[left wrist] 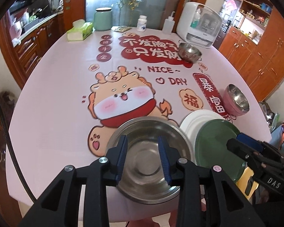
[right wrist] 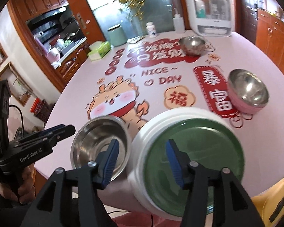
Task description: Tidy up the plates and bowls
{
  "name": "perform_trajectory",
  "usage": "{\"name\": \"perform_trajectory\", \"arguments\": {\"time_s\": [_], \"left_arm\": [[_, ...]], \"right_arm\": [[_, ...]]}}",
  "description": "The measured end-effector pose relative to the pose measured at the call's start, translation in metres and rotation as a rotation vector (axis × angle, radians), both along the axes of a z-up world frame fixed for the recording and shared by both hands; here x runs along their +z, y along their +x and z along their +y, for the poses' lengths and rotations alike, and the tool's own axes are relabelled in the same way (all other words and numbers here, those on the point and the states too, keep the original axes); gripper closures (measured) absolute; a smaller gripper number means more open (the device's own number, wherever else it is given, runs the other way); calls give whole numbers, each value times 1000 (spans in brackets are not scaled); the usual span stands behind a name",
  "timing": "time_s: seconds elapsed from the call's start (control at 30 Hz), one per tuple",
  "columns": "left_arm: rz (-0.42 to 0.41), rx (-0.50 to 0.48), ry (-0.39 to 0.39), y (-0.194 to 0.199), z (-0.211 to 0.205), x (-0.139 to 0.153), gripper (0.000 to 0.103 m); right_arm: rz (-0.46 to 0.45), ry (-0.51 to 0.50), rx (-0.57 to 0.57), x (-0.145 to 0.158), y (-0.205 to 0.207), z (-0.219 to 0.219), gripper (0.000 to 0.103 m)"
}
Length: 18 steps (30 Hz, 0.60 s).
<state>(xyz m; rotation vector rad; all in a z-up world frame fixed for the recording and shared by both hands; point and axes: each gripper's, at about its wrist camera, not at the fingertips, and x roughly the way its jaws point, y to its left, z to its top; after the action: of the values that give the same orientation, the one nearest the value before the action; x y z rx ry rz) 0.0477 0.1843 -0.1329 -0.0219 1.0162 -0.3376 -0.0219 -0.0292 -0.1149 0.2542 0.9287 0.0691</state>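
A wide steel bowl (left wrist: 142,162) (right wrist: 96,138) stands near the table's front edge. My left gripper (left wrist: 142,138) hovers over it, open, its blue pads (left wrist: 123,155) clear of the rim. Right of the bowl a green plate (left wrist: 215,143) (right wrist: 198,151) lies on a white plate (left wrist: 191,121) (right wrist: 172,117). My right gripper (right wrist: 142,142) is open above the plates' left edge with nothing between its pads. A pink bowl with a steel inside (left wrist: 236,100) (right wrist: 248,90) sits at the right. Another steel bowl (left wrist: 190,52) (right wrist: 192,45) sits far back.
The round table (left wrist: 56,113) has a pink printed cloth. Along its back stand a tissue box (left wrist: 79,31), a green canister (left wrist: 103,19), a white pill bottle (left wrist: 143,23), a pump bottle (left wrist: 168,23) and a white appliance (left wrist: 200,24). Wooden cabinets surround it.
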Motion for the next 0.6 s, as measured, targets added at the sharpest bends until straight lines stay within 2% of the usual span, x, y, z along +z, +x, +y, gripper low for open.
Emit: {"name": "perform_trajectory", "arguments": {"time_s": [0.07, 0.13, 0.17, 0.33, 0.53, 0.6], "left_arm": [[-17, -12, 5, 0, -9, 6, 70], [-26, -30, -2, 0, -19, 10, 59], [-32, -36, -4, 0, -23, 12, 57], [-51, -57, 11, -1, -53, 20, 56], [-54, -34, 2, 5, -94, 28, 56], [-51, -25, -3, 7, -107, 30, 56]], "right_arm": [[-13, -13, -20, 4, 0, -10, 39], [-16, -22, -28, 6, 0, -17, 34], [-15, -29, -33, 7, 0, -23, 32], [2, -47, -36, 8, 4, -46, 32], [-2, -70, 36, 17, 13, -79, 32], [-4, -80, 60, 20, 15, -88, 28]]}}
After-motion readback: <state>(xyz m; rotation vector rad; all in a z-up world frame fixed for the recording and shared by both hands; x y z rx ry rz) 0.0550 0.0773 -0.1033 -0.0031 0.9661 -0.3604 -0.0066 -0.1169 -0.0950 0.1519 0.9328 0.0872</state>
